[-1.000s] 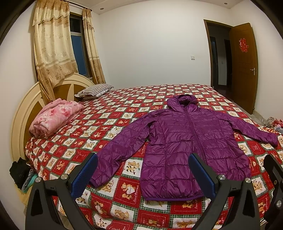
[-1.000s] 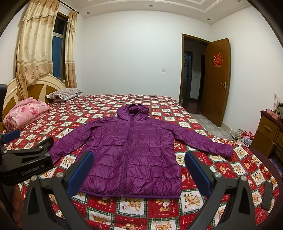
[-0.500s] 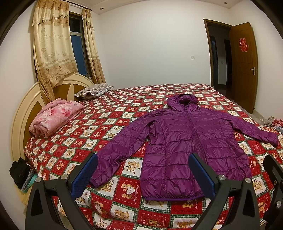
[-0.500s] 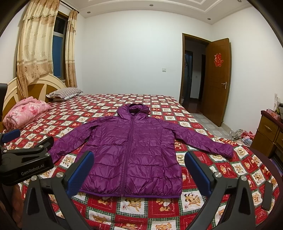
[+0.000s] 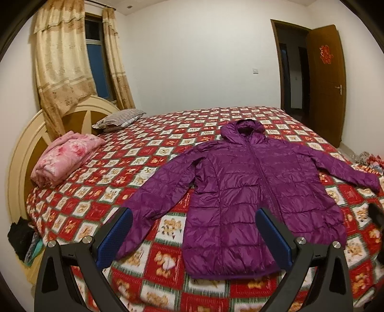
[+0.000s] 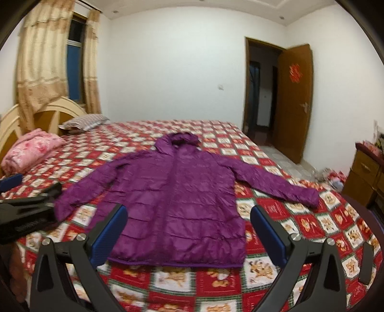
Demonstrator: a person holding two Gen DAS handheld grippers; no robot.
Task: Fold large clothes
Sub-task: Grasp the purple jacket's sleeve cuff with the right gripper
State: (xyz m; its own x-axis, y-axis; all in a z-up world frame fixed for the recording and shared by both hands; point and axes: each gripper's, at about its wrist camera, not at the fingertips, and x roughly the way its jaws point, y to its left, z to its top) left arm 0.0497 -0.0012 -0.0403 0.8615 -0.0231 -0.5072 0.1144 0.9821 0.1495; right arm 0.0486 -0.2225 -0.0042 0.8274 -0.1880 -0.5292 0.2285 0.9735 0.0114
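Both wide-open claws, left (image 5: 192,240) and right (image 6: 188,236), have advanced toward the purple jacket (image 6: 177,199)

You face white walls (image 5: 192,60), white ceiling with recessed spotlights (image 6: 114,11). Window (image 5: 96,55) on your left, dark blue outside, 2 beige curtains (image 5: 60,60) hanging over cream headboard (image 5: 21,148). Bed (image 5: 168,134) fills room, red checked cover. Striped pillow (image 5: 120,118) and folded pink quilt (image 5: 64,158) near headboard. Brown door (image 6: 294,96) stands open at your right, red ornament (image 6: 295,73) on it. Wooden dresser (image 6: 364,172) by right wall. Tiled floor (image 6: 283,156) beside doorway. Light switch (image 5: 255,70) on far wall.
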